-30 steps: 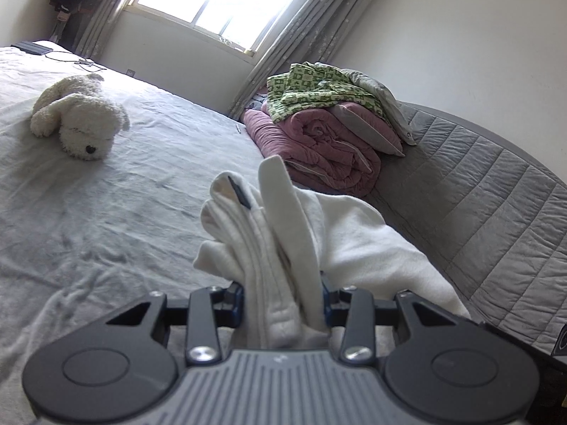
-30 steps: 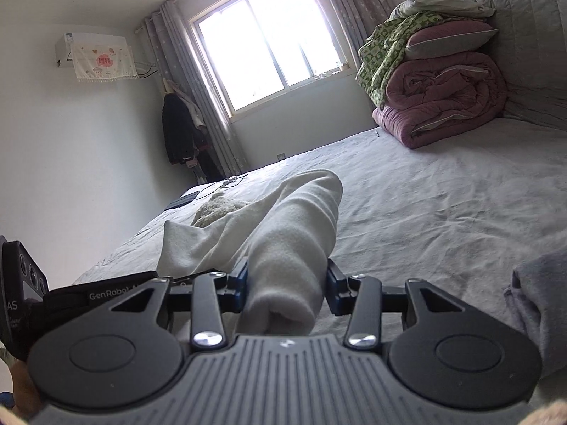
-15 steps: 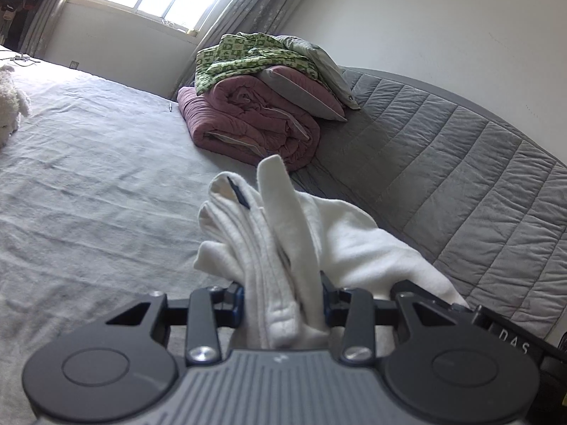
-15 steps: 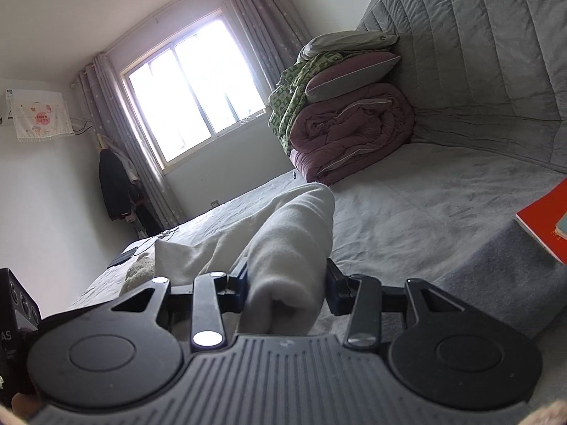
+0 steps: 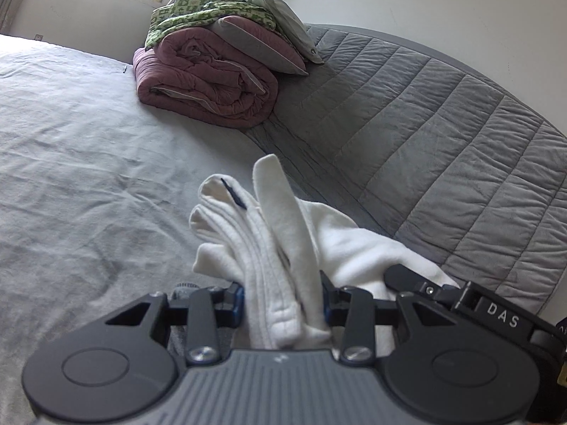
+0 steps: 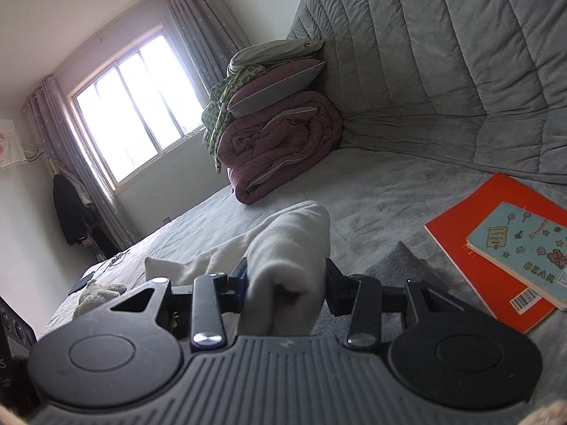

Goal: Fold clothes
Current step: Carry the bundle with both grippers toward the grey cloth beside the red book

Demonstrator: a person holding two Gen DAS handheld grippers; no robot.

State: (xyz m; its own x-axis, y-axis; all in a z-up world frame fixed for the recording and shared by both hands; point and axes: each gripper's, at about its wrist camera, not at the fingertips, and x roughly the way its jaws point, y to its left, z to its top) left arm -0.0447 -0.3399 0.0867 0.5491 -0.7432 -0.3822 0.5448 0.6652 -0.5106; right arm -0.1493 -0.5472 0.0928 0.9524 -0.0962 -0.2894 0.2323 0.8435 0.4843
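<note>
Grey rumpled bedsheet [image 5: 81, 163] fills the left and centre of both wrist views, with a quilted grey headboard [image 5: 443, 134] rising across the right side and a bright window [image 6: 131, 113] in the upper left of the right wrist view. Against the headboard, in the upper middle of both views, sits a rolled maroon quilt [image 5: 209, 85] stacked with pillows and a green patterned blanket [image 5: 198, 10]. At the right edge of the right wrist view an orange-red flat book [image 6: 496, 269] lies on the sheet under a pale blue "BEAR" notebook [image 6: 524, 244].

Lower centre, the white fleece garment [image 5: 283, 248] hangs bunched between the two tools and looks lifted off the bed. The left gripper [image 5: 281, 297] pinches several gathered layers of it; the right gripper [image 6: 285, 279] pinches a thick rolled fold [image 6: 294, 241] of the same cloth.

Judging by the crumpled bundle, no neat fold is finished yet: the garment appears carried, and laying it flat, folding and smoothing remain
</note>
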